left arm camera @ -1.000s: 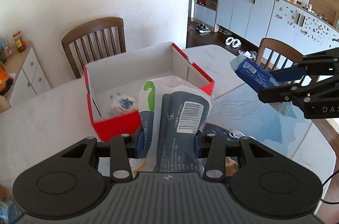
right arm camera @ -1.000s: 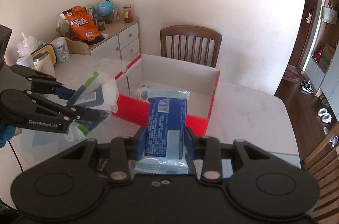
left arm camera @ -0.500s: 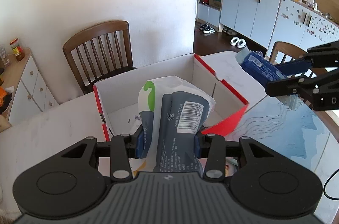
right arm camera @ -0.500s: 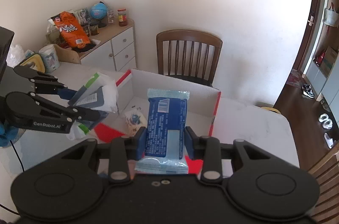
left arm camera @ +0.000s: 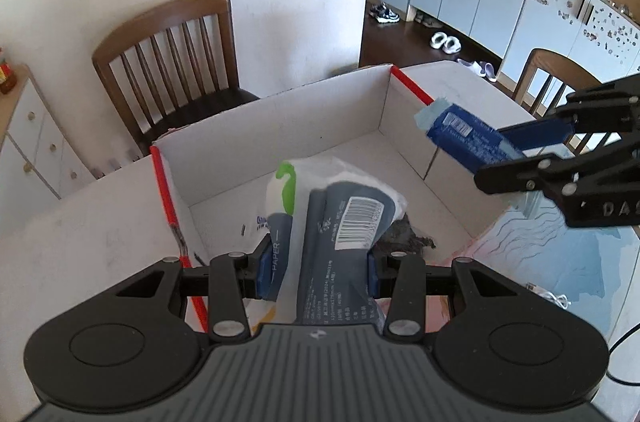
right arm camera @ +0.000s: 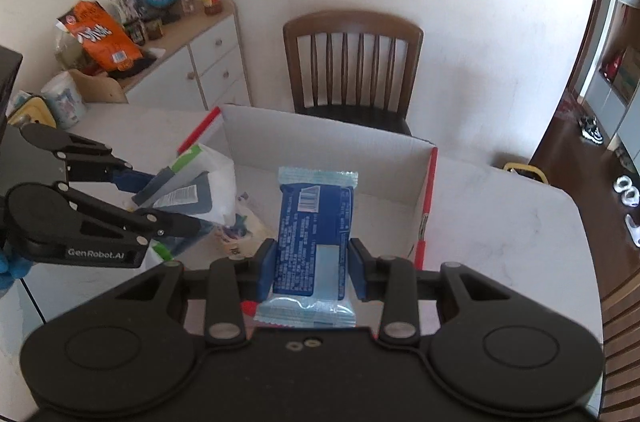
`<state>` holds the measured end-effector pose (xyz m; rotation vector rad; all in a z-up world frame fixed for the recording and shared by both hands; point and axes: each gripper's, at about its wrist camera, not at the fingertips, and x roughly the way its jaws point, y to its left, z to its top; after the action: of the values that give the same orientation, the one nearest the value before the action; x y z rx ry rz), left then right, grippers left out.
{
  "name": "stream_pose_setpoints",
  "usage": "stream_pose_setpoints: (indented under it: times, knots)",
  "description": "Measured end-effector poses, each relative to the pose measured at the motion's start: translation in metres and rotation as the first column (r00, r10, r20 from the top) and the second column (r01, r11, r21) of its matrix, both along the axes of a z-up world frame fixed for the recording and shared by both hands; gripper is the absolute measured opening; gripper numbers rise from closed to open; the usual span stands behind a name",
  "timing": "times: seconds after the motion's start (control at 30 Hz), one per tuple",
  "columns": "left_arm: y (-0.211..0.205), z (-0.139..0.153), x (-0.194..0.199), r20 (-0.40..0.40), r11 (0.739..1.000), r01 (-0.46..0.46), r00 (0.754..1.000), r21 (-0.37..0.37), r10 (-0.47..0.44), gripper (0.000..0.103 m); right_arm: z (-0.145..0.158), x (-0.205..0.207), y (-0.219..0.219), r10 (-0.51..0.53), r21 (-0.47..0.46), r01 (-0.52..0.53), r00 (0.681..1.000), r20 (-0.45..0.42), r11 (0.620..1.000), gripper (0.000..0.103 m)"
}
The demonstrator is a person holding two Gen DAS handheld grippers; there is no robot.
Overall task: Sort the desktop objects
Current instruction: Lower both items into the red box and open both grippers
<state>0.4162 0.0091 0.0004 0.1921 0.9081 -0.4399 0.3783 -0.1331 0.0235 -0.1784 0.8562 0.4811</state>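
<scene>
The left gripper (left arm camera: 316, 272) clamped a grey-and-white tissue pack (left arm camera: 340, 234) at lower centre, over the open red-edged box (left arm camera: 280, 126). The right gripper (right arm camera: 312, 264) pinched a blue snack packet (right arm camera: 314, 222) at frame centre, above the same box on the white table (right arm camera: 500, 222).

1. The box (left arm camera: 280, 126) sits on the table (left arm camera: 80, 218), a chair (left arm camera: 172, 62) behind it.
2. The tissue pack (left arm camera: 340, 222) hangs over the box's inside (left gripper (left arm camera: 316, 272) clamping it).
3. The snack packet (right arm camera: 314, 222), in the right gripper (right arm camera: 312, 268), hangs to its right.
</scene>
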Motion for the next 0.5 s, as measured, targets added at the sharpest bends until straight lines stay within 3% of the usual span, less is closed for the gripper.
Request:
stream_pose_setpoints:
  times: [0.23, 0.5]
  knots:
    - [-0.004, -0.021, 0.038, -0.068, 1.0, 0.009, 0.998, -0.006, -0.01, 0.039, -0.017, 0.019, 0.002, -0.023, -0.028, 0.022, 0.999, -0.033, 0.999, 0.037]
    - [-0.009, -0.038, 0.07, -0.068, 1.0, -0.024, 0.997, -0.006, 0.023, 0.039, -0.046, 0.041, 0.013, -0.022, -0.077, 0.017, 0.997, -0.069, 0.997, 0.037]
